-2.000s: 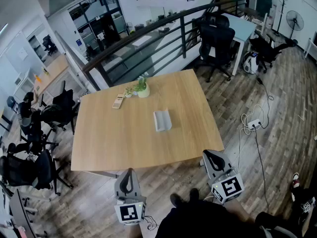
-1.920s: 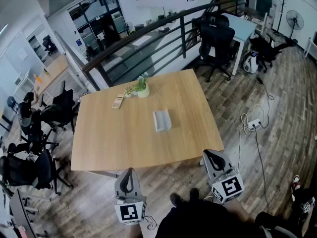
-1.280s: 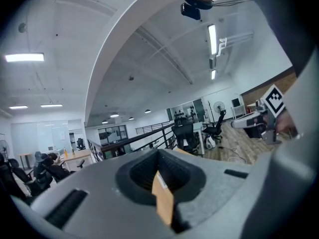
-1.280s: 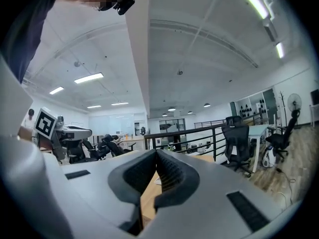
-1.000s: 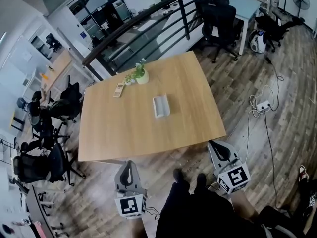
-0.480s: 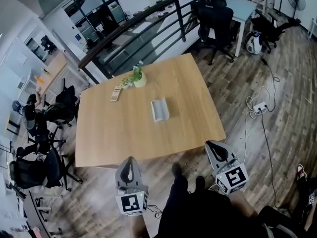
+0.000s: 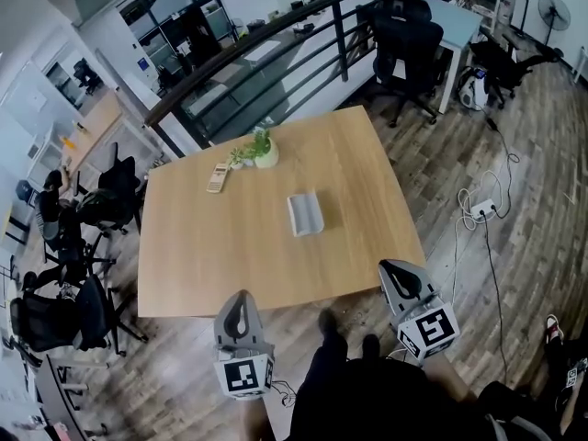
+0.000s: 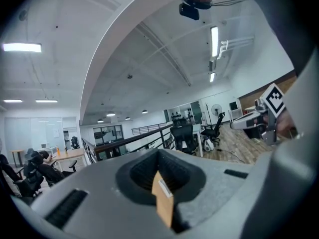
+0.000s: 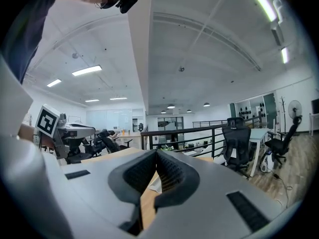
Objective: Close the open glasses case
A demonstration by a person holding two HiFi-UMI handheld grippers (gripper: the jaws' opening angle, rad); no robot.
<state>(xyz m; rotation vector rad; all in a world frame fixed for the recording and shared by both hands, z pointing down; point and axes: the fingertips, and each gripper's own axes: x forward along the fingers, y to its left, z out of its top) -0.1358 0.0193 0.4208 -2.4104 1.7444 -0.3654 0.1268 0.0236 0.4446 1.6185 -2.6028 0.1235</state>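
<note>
The grey glasses case (image 7: 305, 214) lies open near the middle of the wooden table (image 7: 202, 255) in the head view. Both grippers are held low at the table's near edge, well short of the case. My left gripper (image 7: 239, 303) hangs at the near edge left of the case, jaws together and empty. To the right, by the near right corner, my right gripper (image 7: 396, 276) is also shut and empty. In the left gripper view the left gripper (image 8: 159, 156) points level across the room. The right gripper (image 9: 156, 154) in its own view aims over the tabletop.
A small potted plant (image 7: 265, 153) and a remote-like device (image 7: 219, 178) sit at the table's far side. Office chairs (image 7: 55, 312) crowd the left, a black railing (image 7: 276, 39) runs behind, and a power strip with cables (image 7: 481, 208) lies on the floor at right.
The person has stepped toward the table. Both grippers have come nearer to its near edge, and the case now sits lower in the head view. Jaws unchanged.
</note>
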